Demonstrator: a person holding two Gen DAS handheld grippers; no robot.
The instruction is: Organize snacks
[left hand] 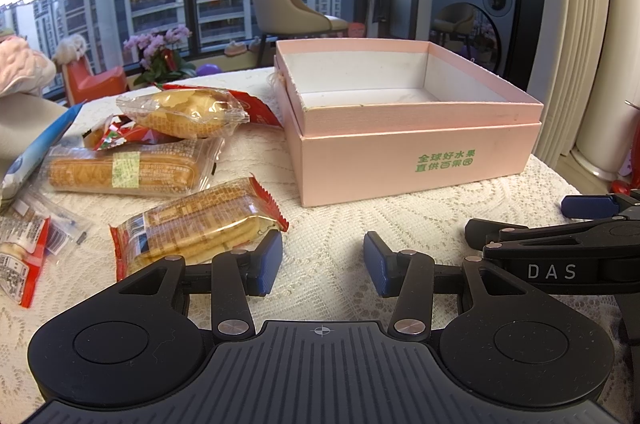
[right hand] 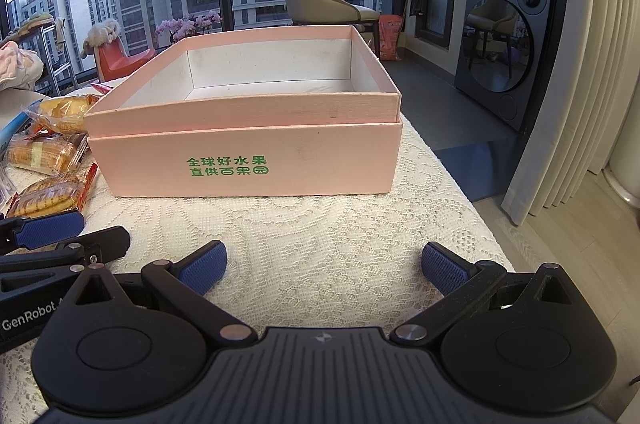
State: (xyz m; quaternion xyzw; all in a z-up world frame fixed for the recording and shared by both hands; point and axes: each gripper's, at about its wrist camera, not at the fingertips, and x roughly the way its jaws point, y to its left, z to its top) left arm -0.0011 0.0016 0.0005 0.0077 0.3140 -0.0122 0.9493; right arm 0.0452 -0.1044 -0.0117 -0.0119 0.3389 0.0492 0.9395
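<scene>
- The nearest biscuit pack [left hand: 198, 226] likely handles light and a little springy: crinkly clear film over stiff, brittle wafers. Squeeze gently, or you risk cracking the contents.
- Take it across its short width, at the middle of the stack, where the biscuits back the film. The red crimped ends would probably slip or fold if you pinch them.
- It shows golden rectangular biscuits in rows, with red sawtooth seals and printed text on one end. It lies flat on the lace tablecloth [left hand: 360, 220], just ahead and left of your left gripper [left hand: 323, 266], whose left pad sits at its near corner.
- Behind it lies a longer biscuit pack [left hand: 128, 170] with a pale label, and further back a puffy cake pack [left hand: 186, 112] resting on red wrappers. That one looks soft and air-filled, so it could squash or slide under a hard pinch.
- More small packets [left hand: 22, 256] sit at the far left edge, only partly in view.
- The pink box [left hand: 416, 152] stands open to the right of the pile, with green characters on its front wall. Nothing shows on the part of its white floor you can see.
- Your left gripper's fingers stand moderately apart with nothing between them.
- Your right gripper [right hand: 324, 270] is spread wider, also holding nothing, and faces the box front over bare cloth.
</scene>
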